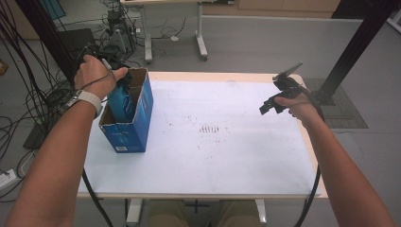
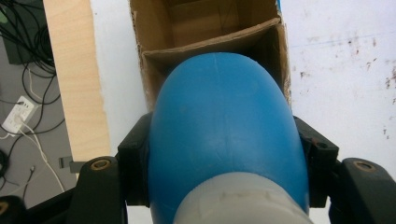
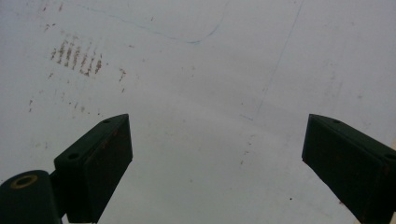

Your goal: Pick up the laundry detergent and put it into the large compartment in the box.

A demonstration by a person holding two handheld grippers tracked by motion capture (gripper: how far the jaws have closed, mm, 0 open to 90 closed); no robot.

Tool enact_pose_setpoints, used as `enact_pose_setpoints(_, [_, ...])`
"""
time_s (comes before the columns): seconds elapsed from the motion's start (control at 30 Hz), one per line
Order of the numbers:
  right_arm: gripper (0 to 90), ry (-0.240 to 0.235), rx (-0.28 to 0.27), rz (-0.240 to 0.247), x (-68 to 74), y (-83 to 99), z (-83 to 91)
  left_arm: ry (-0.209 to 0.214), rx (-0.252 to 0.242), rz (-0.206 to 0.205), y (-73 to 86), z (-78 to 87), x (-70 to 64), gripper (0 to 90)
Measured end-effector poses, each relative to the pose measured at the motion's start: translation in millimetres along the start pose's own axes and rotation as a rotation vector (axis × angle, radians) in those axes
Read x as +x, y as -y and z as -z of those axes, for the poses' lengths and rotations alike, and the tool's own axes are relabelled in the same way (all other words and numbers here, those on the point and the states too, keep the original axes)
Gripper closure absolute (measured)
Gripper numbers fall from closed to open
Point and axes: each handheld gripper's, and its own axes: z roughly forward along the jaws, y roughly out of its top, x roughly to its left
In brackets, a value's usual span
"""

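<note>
Left gripper (image 2: 224, 154) clamped on a rounded blue plastic bottle (image 2: 224, 135) with a pale grey-white band at its near end, fingers (image 2: 135, 163) pressed against both flanks of the blue body. Bottle pointed nose-first into the near compartment of an open blue-sided cardboard box (image 2: 154, 60) with a brown interior, divided by a cardboard partition into two cells; far cell bare brown card. From the high view, same box (image 1: 142, 113) standing upright at the left part of the white tabletop (image 1: 227, 161), close to its left edge, with the blue bottle (image 1: 122, 105) partly sunk into the box opening and the left hand (image 1: 94, 75) poised directly above it, a watch strap at the wrist. Left gripper (image 1: 124, 81) mostly hidden there by hand and bottle.

Right gripper (image 3: 217, 154) spread wide, fingers (image 3: 98, 163) well apart, nothing between them, looking down on bare white tabletop (image 3: 201, 93) marked with small rusty-brown specks and a faint blue line. In the high view, right gripper (image 1: 270, 105) held above the right part of the tabletop near its far right corner, well apart from the box, gripped by the right hand (image 1: 300, 106), a black cable trailing back along the forearm. Cluster of brownish specks (image 1: 210, 130) near the middle of the tabletop, between box and right gripper.
</note>
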Motion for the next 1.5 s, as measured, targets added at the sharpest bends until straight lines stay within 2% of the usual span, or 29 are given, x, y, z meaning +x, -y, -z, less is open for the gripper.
enact_pose_setpoints(0.23, [8.4, 0.000, 0.000, -0.006, -1.6, 1.0, -0.5, 0.008, 0.008, 0.013, 0.8, -10.9, -0.8, 37.2])
enact_pose_setpoints(0.37, [8.4, 0.000, 0.001, -0.007, -1.7, 0.9, -1.3, 0.001, 0.013, 0.003, 1.2, -16.4, -3.3, 37.2])
enact_pose_setpoints(1.5, [8.4, -0.006, 0.007, -0.020, -5.7, 4.7, -5.9, 0.018, 0.041, -0.003, 10.1, -52.9, -5.7, 37.2])
